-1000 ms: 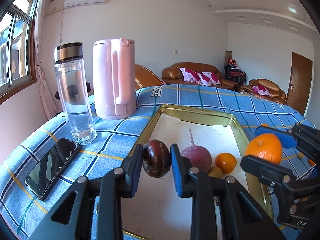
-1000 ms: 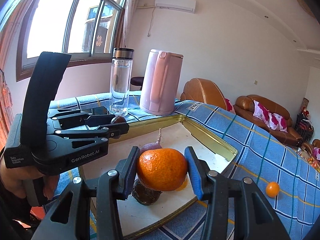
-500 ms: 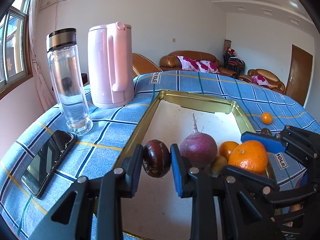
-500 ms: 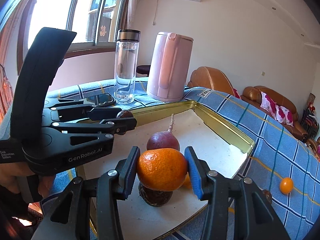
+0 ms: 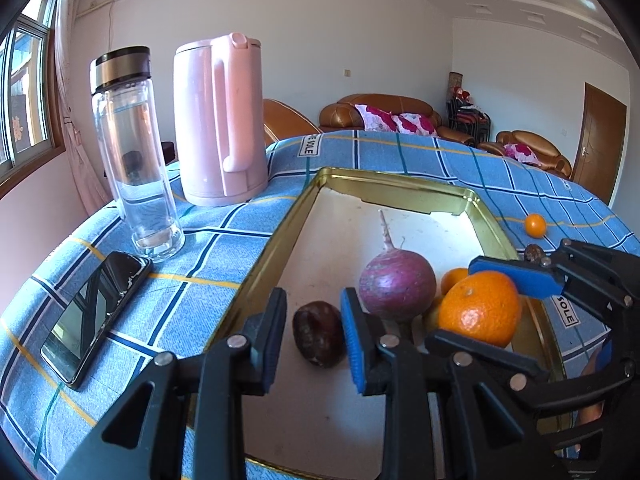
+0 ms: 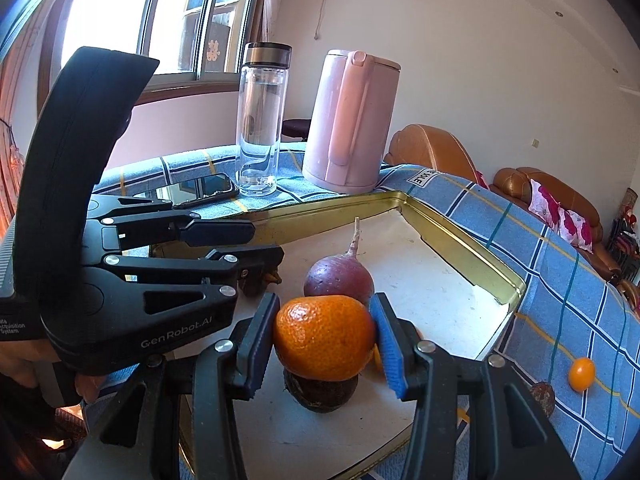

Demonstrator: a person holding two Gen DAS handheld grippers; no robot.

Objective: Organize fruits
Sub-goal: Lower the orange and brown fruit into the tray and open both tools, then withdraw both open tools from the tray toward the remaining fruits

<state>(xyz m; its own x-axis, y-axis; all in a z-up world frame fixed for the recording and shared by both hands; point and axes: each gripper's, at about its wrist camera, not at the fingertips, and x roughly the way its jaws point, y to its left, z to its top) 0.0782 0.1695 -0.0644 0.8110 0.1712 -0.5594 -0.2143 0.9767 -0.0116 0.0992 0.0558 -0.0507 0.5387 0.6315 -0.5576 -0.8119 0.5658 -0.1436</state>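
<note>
A gold-rimmed tray (image 5: 276, 240) with a white floor lies on the blue checked cloth. My left gripper (image 5: 314, 332) hangs low over its near part. Its jaws are opening, and a dark brown fruit (image 5: 319, 334) lies on the tray floor between the pads, free of them. Close on the right, my right gripper (image 5: 478, 308) (image 6: 325, 312) presses on a large orange (image 6: 324, 338), though its jaws are beginning to open. The orange hangs just above a second dark fruit (image 6: 320, 392). A purple radish (image 5: 396, 284) and a small orange (image 5: 454, 280) also lie in the tray.
A pink kettle (image 5: 222, 120), a glass bottle (image 5: 132, 152) and a phone (image 5: 96, 312) stand left of the tray. A tiny orange fruit (image 5: 535, 225) and a small brown one (image 5: 533, 253) lie on the cloth to its right. A hand (image 6: 24, 360) holds the left gripper.
The left jaws have parted and the dark fruit has dropped from between the pads onto the tray floor. The right gripper with the orange has sunk closer to the tray.
</note>
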